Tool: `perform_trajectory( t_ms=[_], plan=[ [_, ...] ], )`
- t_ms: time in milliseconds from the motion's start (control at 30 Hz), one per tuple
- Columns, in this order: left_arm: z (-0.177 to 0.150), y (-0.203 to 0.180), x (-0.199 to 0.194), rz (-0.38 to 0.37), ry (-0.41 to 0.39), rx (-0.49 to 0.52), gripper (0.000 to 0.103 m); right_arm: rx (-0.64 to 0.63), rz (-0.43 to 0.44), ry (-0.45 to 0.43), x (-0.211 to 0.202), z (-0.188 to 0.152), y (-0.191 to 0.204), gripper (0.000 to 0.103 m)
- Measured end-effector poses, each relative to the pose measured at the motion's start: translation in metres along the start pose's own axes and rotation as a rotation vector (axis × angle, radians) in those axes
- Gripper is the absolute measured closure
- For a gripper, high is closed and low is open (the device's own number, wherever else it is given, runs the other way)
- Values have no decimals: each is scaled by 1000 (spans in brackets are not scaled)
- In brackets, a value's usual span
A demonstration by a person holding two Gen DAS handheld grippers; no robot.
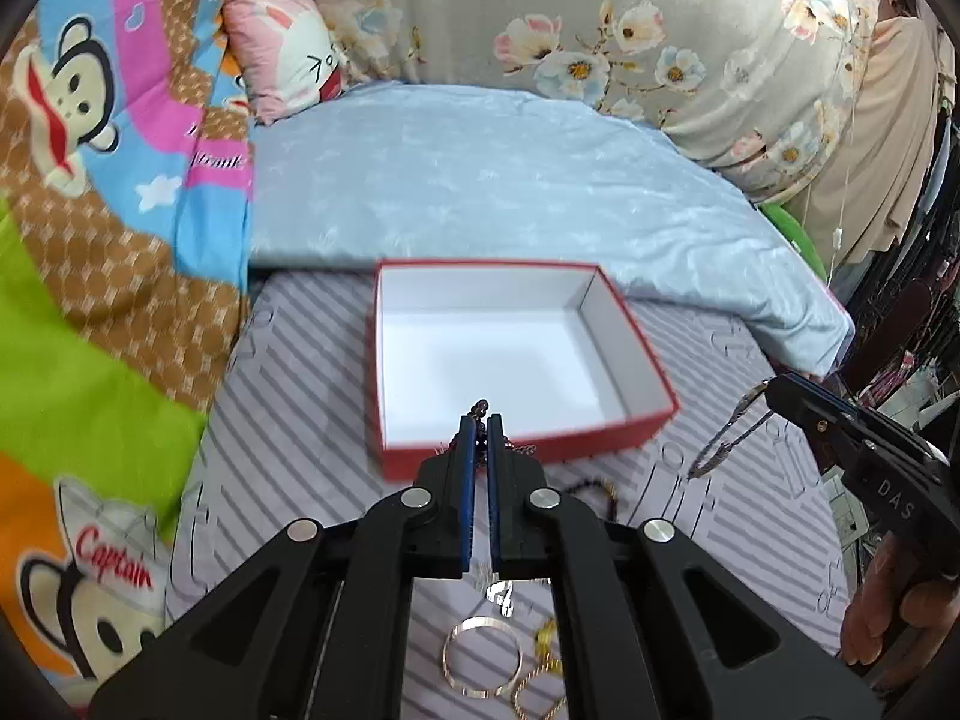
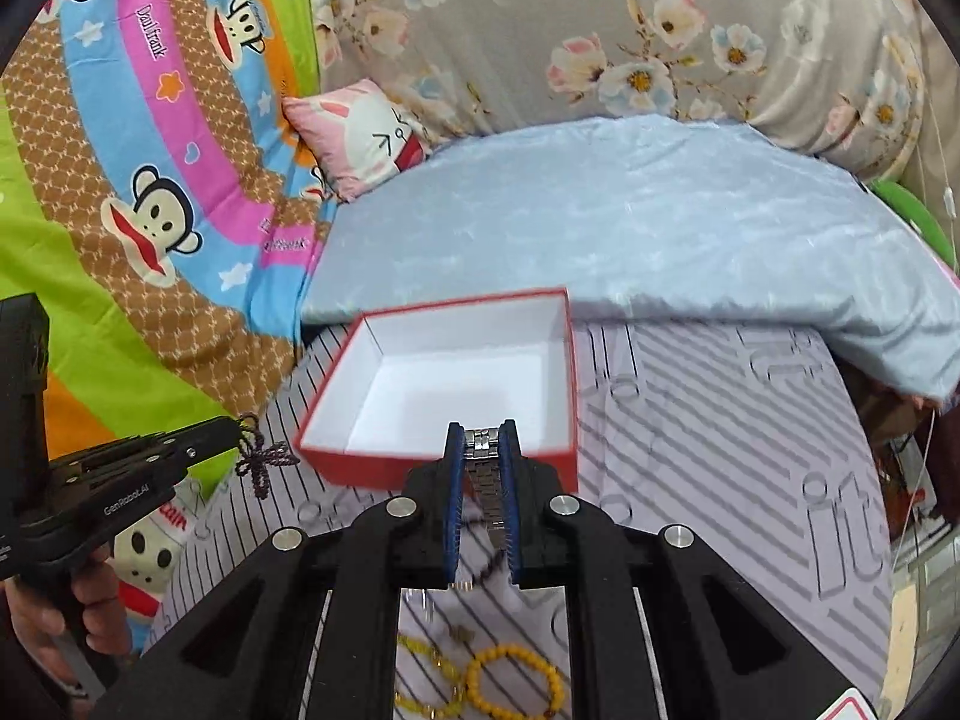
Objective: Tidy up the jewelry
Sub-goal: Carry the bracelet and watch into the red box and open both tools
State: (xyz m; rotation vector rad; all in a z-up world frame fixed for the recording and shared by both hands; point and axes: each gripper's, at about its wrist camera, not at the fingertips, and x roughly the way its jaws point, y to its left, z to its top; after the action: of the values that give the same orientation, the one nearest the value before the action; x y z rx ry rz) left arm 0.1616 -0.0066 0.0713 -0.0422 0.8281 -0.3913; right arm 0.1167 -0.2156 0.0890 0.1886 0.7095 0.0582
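A red box (image 1: pixel 600 441) with a bare white inside (image 2: pixel 456 384) lies open on the striped sheet. My left gripper (image 1: pixel 480 420) is shut on a dark beaded strand (image 1: pixel 481 405), held just above the box's near wall. In the right wrist view that strand (image 2: pixel 261 459) dangles from the left gripper (image 2: pixel 237 427), left of the box. My right gripper (image 2: pixel 482 429) is shut on a silver metal link band (image 2: pixel 485 474) over the box's near edge. In the left wrist view the band (image 1: pixel 729 432) hangs from the right gripper (image 1: pixel 771 387), right of the box.
Gold bangles (image 1: pixel 480 654) and a gold chain (image 1: pixel 549 639) lie on the sheet under the left gripper. Yellow bead bracelets (image 2: pixel 516 684) lie under the right one. A folded blue blanket (image 1: pixel 480 180) sits behind the box, a cartoon quilt (image 1: pixel 108 210) to its left, a pink pillow (image 2: pixel 366 132) beyond.
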Motion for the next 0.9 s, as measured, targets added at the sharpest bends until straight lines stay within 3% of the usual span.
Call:
perform_trajectory(
  t_ms=[233, 400, 567, 833, 900],
  plan=[
    [60, 0, 59, -2, -7, 27, 101, -24, -9, -17, 68, 58, -4, 92],
    [83, 7, 117, 7, 12, 38, 101, -12, -25, 3, 128, 76, -11, 92],
    [91, 17, 170, 11, 54, 9, 101, -7, -30, 25, 169, 75, -14, 92],
    [78, 22, 207, 74, 118, 29, 99, 3, -40, 180, 201, 33, -20, 92],
    [75, 25, 202, 80, 111, 8, 90, 2, -45, 192, 196, 22, -19, 90]
  ],
)
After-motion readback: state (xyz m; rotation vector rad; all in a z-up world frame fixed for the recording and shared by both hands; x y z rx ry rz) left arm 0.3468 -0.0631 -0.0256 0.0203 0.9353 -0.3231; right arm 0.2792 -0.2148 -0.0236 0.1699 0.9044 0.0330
